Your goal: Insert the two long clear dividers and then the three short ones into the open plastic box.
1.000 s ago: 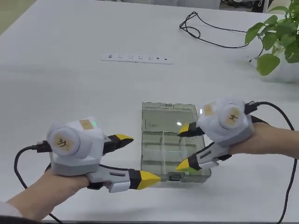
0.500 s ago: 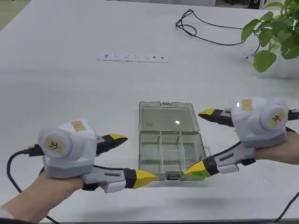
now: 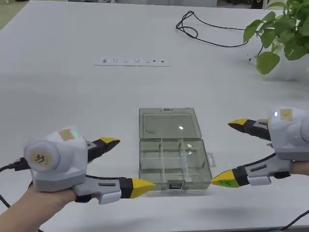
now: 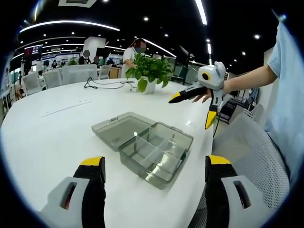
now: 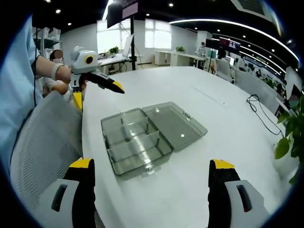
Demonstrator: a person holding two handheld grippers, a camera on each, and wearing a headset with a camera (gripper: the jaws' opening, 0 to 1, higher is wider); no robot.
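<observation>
I am looking down on the plastic box (image 3: pixel 171 162), which is lying open on the white table (image 3: pixel 58 96) between my two grippers. Its tray is sitting nearest me with its long axis running left to right. Its lid (image 3: pixel 169 123) is lying folded flat on the far side, so the opened box as a whole is stretching away from me, with the latch edge pointing back at me. Clear dividers (image 3: pixel 167 159) are standing inside the tray and splitting it into compartments; I cannot tell exactly how many pieces are in there. My left gripper (image 3: pixel 127 162) is hovering just left of the tray's near corner. It is pointing right toward the box, with its jaws spread wide and nothing between them, and my left hand (image 3: pixel 34 205) is wrapping it from below. My right gripper (image 3: pixel 229 151) is hanging just right of the tray and pointing left. Its jaws are likewise gaping and empty, one yellow tip riding high and the other low, near the table. Neither gripper is touching the box. Farther back, a power strip (image 3: pixel 131 61) is lying across the table, with a black cable (image 3: pixel 193 30) and a leafy plant (image 3: pixel 277 34) sitting at the far right.
</observation>
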